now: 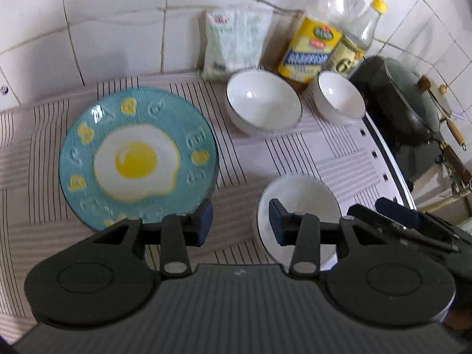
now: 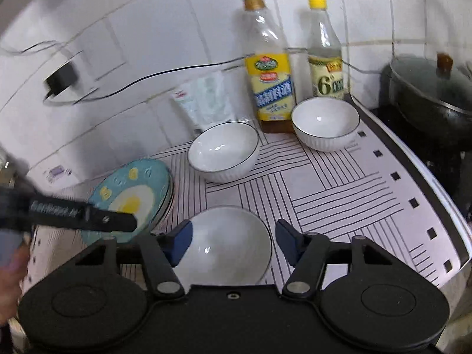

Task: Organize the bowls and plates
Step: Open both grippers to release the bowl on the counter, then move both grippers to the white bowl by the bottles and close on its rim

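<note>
Both tools, left tool (image 1: 240, 221) and right tool (image 2: 233, 240), gape empty.

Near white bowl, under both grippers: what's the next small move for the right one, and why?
Probably lower the right gripper so its open jaws straddle the near bowl's rim, then close. Neither it nor the left gripper holds anything, and this bowl, like the two white bowls by the bottles, sits unstacked.
</note>
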Motion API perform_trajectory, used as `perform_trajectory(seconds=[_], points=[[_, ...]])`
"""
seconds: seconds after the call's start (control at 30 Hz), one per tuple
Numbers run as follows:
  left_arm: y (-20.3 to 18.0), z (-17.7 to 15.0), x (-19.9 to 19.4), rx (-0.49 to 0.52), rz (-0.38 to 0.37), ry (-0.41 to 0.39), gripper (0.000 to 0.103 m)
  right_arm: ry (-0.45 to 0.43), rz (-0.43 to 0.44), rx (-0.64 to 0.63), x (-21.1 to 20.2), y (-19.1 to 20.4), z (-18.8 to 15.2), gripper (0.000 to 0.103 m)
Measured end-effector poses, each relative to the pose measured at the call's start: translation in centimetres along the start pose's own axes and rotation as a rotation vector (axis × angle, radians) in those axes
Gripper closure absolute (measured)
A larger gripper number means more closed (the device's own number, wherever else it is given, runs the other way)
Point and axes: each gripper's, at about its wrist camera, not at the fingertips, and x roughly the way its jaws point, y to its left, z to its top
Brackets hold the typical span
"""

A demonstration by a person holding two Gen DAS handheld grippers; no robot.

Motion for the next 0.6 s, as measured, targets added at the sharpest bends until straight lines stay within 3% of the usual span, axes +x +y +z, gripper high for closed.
perform_trajectory(seconds=[0.1,0.2,0.3,0.37,0.47,0.6], points=[[0.4,1.7,0.6,-0.002,-0.001,-0.013,0.056,-0.011,0.089,0.077,1.1,-0.6,1.8,0.044],[0.2,3.7,1.8,0.014,-0.026,-0.022,0.052,0.003,0.117,0.054,2.4,0.0,3.4,0.044],[-0.7,5.3,3.5,0.092,0.002,-0.017,0.044,0.028,0.098,0.018,3.9,0.1,4.8,0.044],[-1.4,6.2,4.7,0.148,0.058,-0.038,0.044,0.048,0.06,-0.014,5.2,0.1,5.8,0.043],[-1.4,7.7,6.8,0.163,0.056,-0.026,0.043,0.052,-0.019,-0.069,6.8,-0.2,6.8,0.044],[-1.7,9.1,9.4,0.204,0.095,-0.047,0.043,0.097,0.018,0.002,9.7,-2.4,8.8,0.052]])
